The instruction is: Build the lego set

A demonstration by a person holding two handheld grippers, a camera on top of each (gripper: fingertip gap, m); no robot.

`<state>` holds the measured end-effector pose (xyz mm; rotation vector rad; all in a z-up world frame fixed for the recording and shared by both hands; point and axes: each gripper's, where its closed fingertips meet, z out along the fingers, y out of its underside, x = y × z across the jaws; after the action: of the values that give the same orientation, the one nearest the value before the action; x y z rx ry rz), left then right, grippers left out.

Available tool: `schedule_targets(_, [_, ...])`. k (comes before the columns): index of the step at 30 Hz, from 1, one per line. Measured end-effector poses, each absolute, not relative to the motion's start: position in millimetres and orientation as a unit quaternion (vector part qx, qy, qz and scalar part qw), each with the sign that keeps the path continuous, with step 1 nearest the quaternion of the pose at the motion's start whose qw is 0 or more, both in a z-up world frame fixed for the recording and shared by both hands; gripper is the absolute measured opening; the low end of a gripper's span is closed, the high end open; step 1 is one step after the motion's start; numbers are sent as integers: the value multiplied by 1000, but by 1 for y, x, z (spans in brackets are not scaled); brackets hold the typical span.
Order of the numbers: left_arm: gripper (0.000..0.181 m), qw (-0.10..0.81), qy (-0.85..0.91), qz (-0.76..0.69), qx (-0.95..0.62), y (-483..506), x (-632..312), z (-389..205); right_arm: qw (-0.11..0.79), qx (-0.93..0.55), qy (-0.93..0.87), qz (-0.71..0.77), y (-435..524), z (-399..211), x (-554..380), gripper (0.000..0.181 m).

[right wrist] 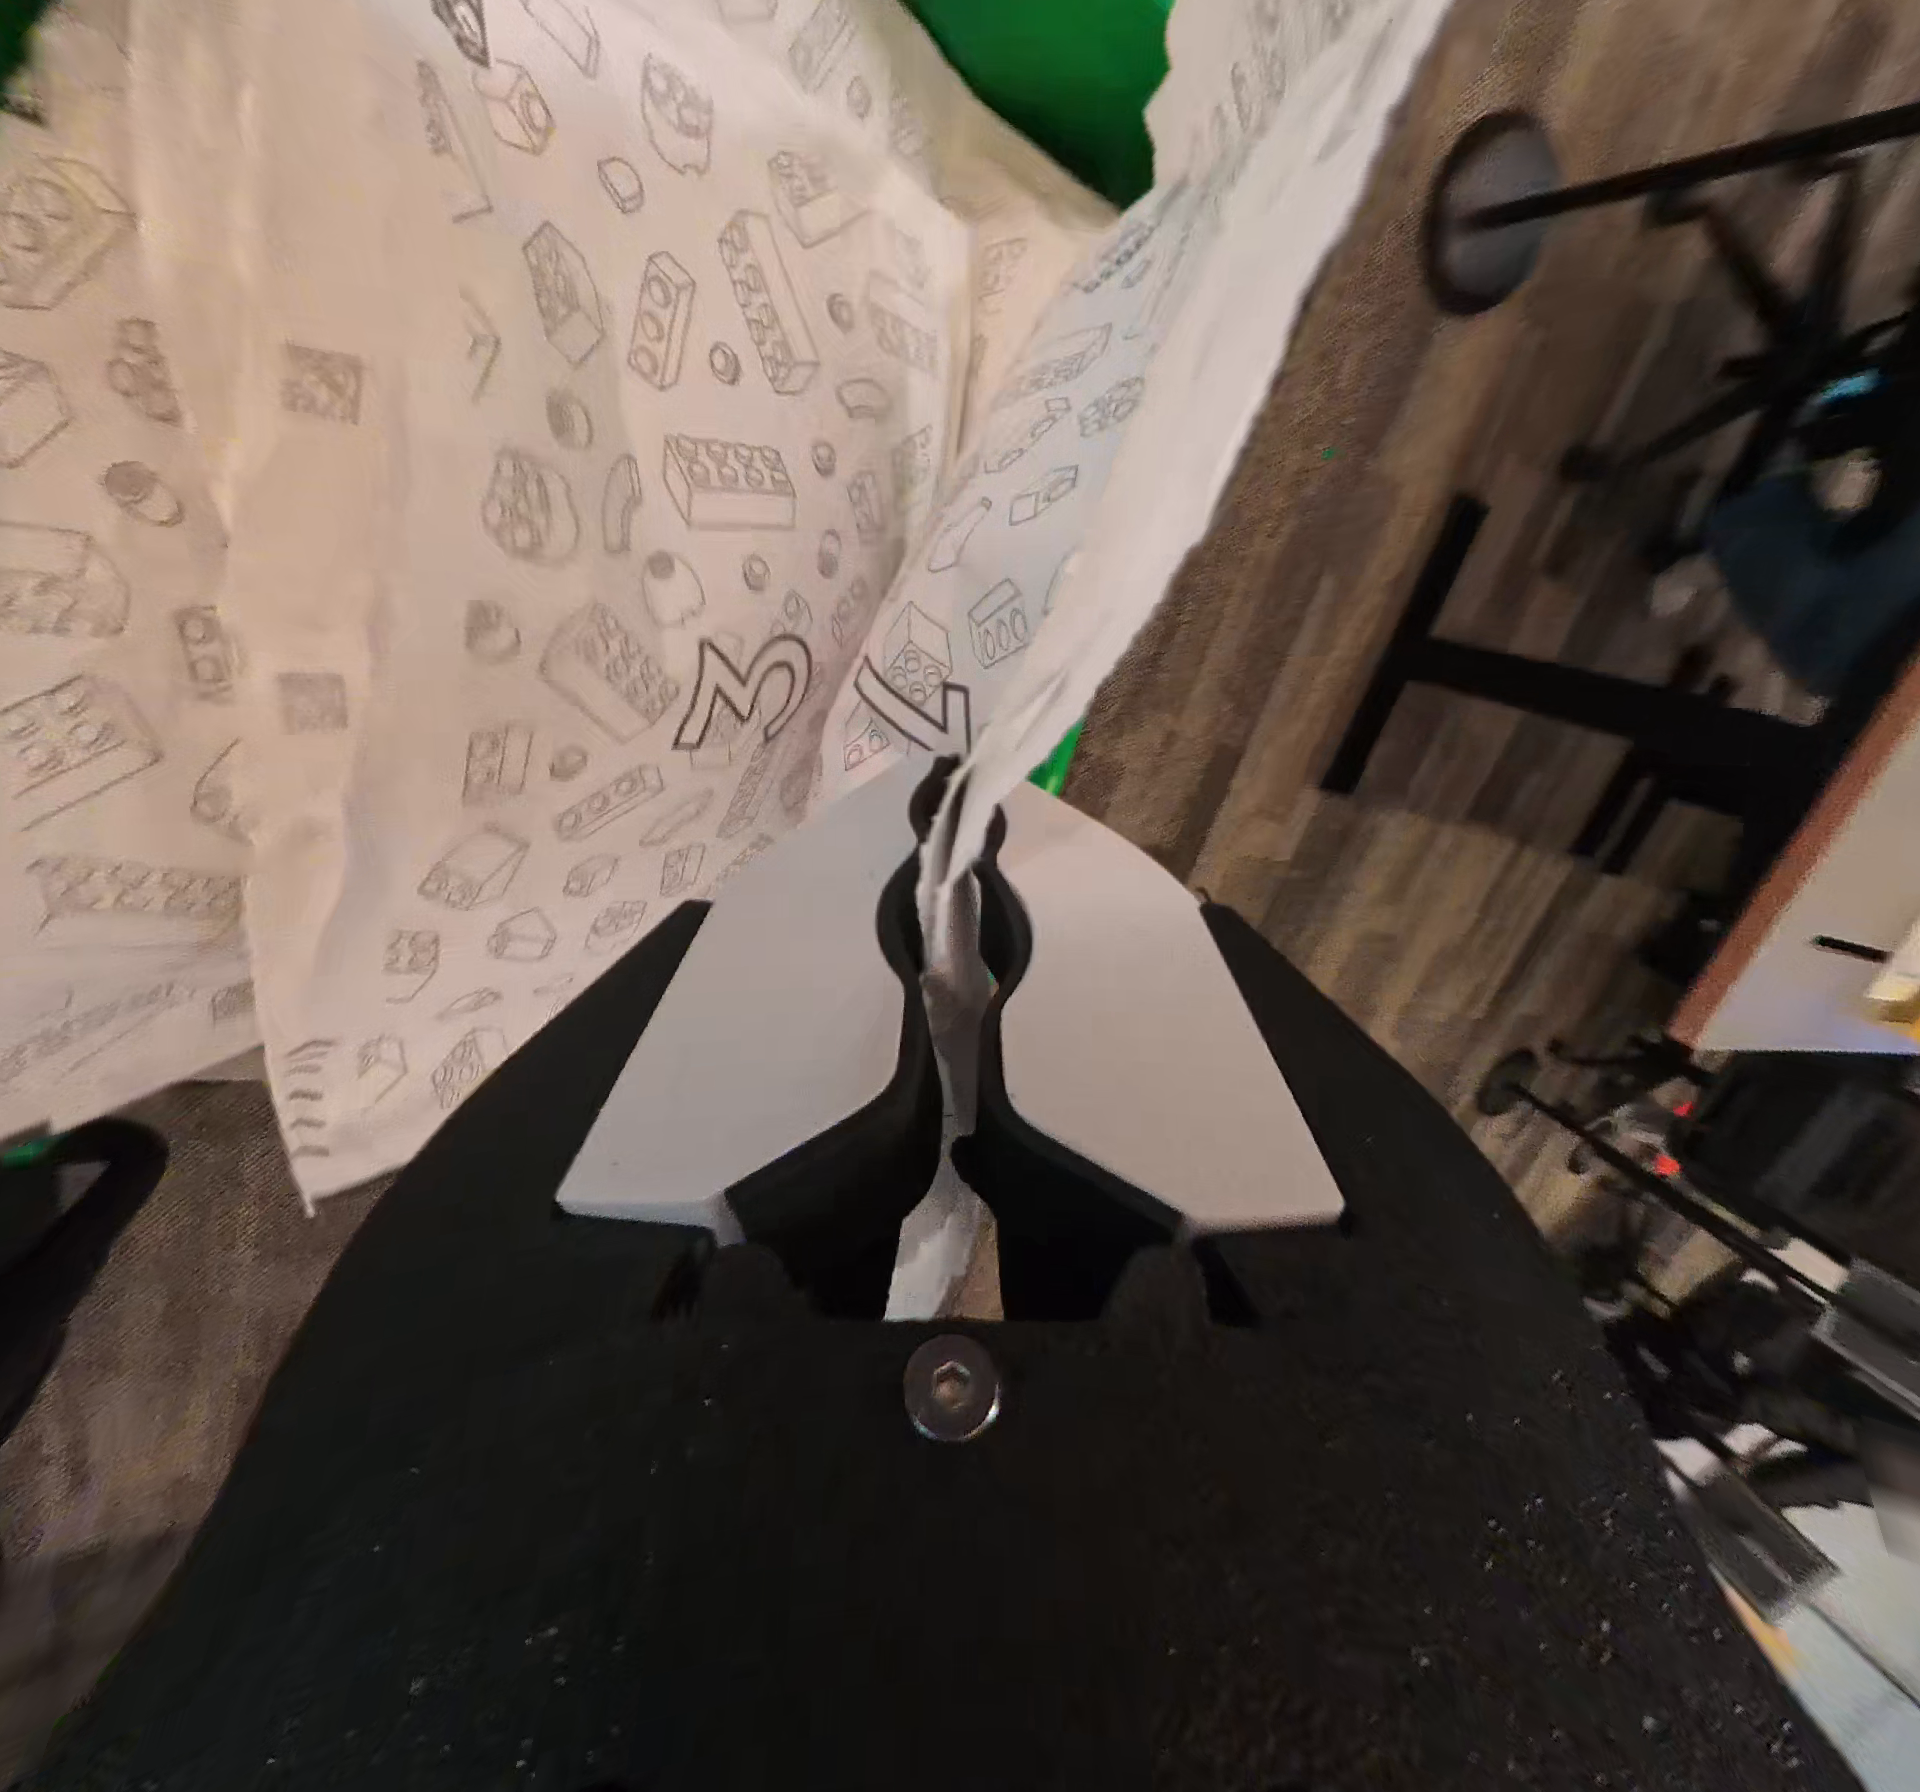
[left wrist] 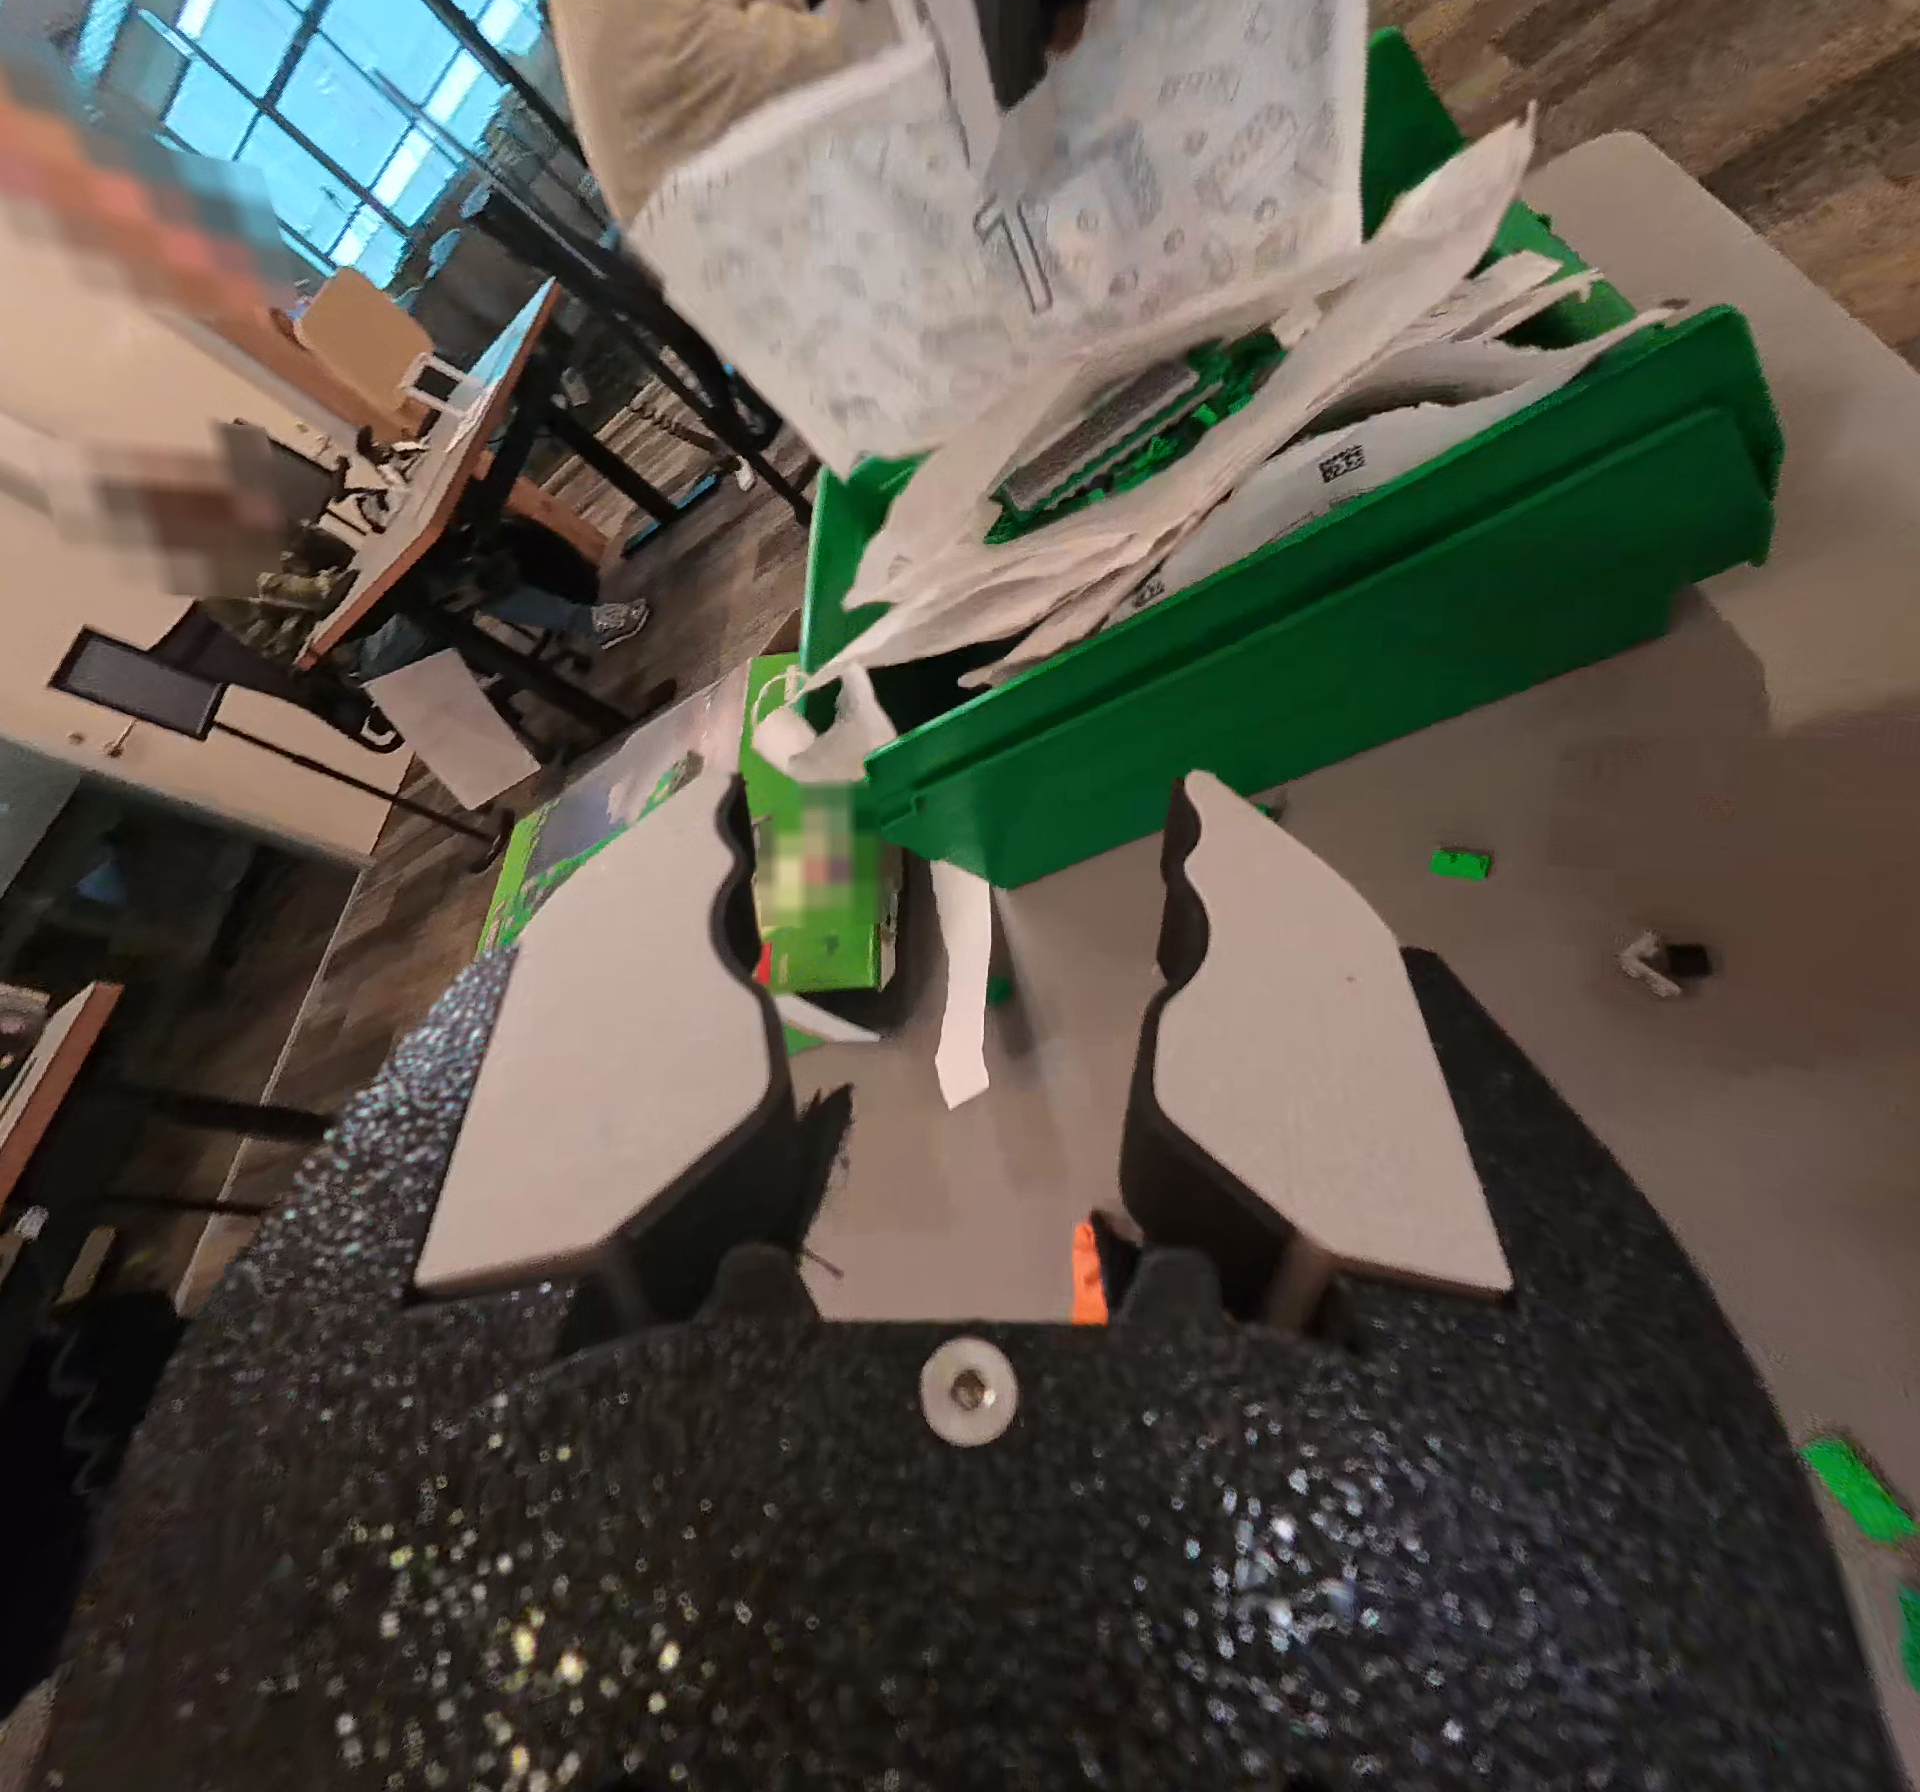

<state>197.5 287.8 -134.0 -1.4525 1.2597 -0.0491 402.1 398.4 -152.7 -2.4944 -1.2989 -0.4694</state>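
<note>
My right gripper [right wrist: 958,812] is shut on the edge of a white paper bag [right wrist: 1195,371] printed with brick outlines, held up in the air. The same bag [left wrist: 997,215] shows in the left wrist view, hanging above a green bin [left wrist: 1351,620]. The bin holds several torn white paper bags [left wrist: 1049,537] and a grey and green brick build [left wrist: 1112,433]. My left gripper [left wrist: 961,807] is open and empty, low over the grey table [left wrist: 1662,1119], just in front of the bin. A small green brick [left wrist: 1460,862] and a small black and white piece [left wrist: 1662,963] lie on the table.
A green set box [left wrist: 821,921] stands between the left fingers' tips, with a white paper strip [left wrist: 961,994] beside it. More green pieces [left wrist: 1860,1514] lie at the right edge. Another white bag [right wrist: 468,495] fills the right view. Desks, chairs and people are beyond the table. The gap from one gripper's tips to the other's is roughly 25 centimetres.
</note>
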Motion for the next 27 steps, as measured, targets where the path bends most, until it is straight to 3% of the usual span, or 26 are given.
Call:
schedule_targets(5, [75,553,574,-20,-604,305,230,-142,104,-869,-451,-174,418,-190,405,1])
schedule_targets(11, [75,541,593,-27,-596,312,256,-146,120,-858,-457,-202,420,-193,400,4])
schedule_targets(14, [76,536,598,-22,-596,313,260,-149,178,-859,-448,-174,412,-173,396,30])
schedule_targets(21, [76,538,589,-35,-602,309,246,-156,355,-798,-475,-108,343,-104,398,49])
schedule_targets(27, [78,536,576,-57,-615,308,235,-164,471,-673,-565,-82,263,-128,372,75])
